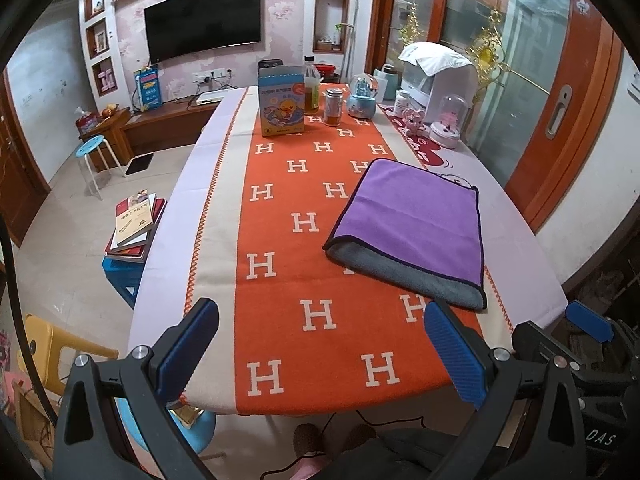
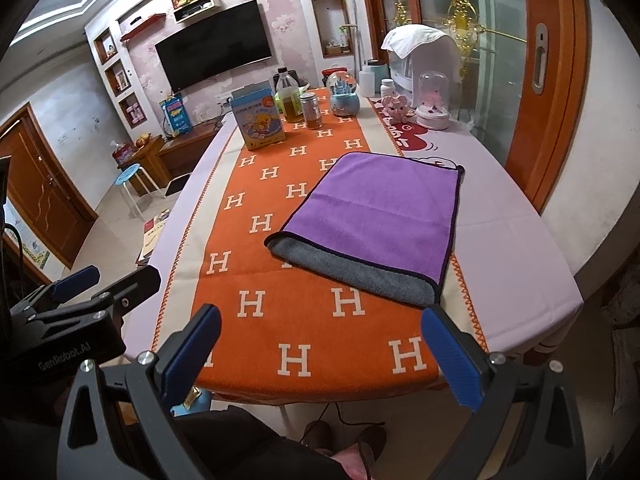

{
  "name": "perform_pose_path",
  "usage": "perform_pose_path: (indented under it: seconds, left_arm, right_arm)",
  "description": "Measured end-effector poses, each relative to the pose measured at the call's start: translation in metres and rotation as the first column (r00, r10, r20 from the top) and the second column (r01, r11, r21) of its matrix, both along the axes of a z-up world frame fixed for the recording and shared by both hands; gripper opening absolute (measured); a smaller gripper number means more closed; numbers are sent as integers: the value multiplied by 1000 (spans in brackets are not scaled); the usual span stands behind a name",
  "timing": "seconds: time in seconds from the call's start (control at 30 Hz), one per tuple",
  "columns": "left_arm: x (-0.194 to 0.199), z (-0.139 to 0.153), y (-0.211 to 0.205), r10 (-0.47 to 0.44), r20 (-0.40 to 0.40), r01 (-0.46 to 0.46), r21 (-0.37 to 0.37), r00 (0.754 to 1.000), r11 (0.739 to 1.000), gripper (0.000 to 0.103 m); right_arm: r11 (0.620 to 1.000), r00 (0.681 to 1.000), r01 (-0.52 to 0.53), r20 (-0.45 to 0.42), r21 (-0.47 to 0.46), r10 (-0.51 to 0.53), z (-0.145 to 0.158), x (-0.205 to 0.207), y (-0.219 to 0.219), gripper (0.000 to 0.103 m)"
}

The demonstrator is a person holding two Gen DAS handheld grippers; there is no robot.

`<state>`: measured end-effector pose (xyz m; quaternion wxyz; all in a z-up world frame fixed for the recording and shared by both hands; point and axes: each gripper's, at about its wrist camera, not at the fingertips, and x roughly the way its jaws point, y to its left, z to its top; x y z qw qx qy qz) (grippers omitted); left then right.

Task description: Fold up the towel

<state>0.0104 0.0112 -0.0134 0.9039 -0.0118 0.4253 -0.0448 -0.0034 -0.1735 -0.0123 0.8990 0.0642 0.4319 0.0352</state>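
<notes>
A purple towel (image 1: 412, 216) with a grey underside and dark trim lies folded over on the orange H-patterned runner (image 1: 304, 264); its grey lower layer sticks out along the near edge. It also shows in the right wrist view (image 2: 372, 212). My left gripper (image 1: 320, 344) is open and empty, held back over the table's near edge, well short of the towel. My right gripper (image 2: 320, 350) is open and empty, also at the near edge, its right finger just below the towel's near right corner. The left gripper also shows at the left of the right wrist view (image 2: 80, 284).
At the table's far end stand a duck-print box (image 1: 282, 100), a bottle (image 1: 312, 88), a jar (image 1: 333, 106), a snow globe (image 1: 362, 96), a pink toy (image 1: 414, 118), a glass dome (image 1: 450, 120) and a white appliance (image 1: 440, 76). Books (image 1: 134, 222) and stools sit left.
</notes>
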Motion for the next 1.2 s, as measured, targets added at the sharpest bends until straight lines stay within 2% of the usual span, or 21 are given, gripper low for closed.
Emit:
perform_pose_path:
  seconds: [0.43, 0.67, 0.97, 1.2]
  left_arm:
    - [6, -12, 19, -71, -42, 72, 20, 997, 997, 102]
    - [8, -16, 22, -110, -57, 110, 5, 992, 994, 102]
    - [18, -26, 16, -149, -86, 149, -8, 985, 989, 102]
    - [44, -33, -1, -172, -116, 174, 5, 978, 985, 102]
  right_arm:
    - [993, 993, 114, 8, -10, -114, -14, -13, 11, 100]
    - [988, 988, 151, 29, -32, -150, -17, -24, 11, 100]
    - [979, 980, 199, 7, -37, -199, -27, -26, -6, 100]
    - [979, 980, 201, 8, -35, -201, -35, -13, -29, 99]
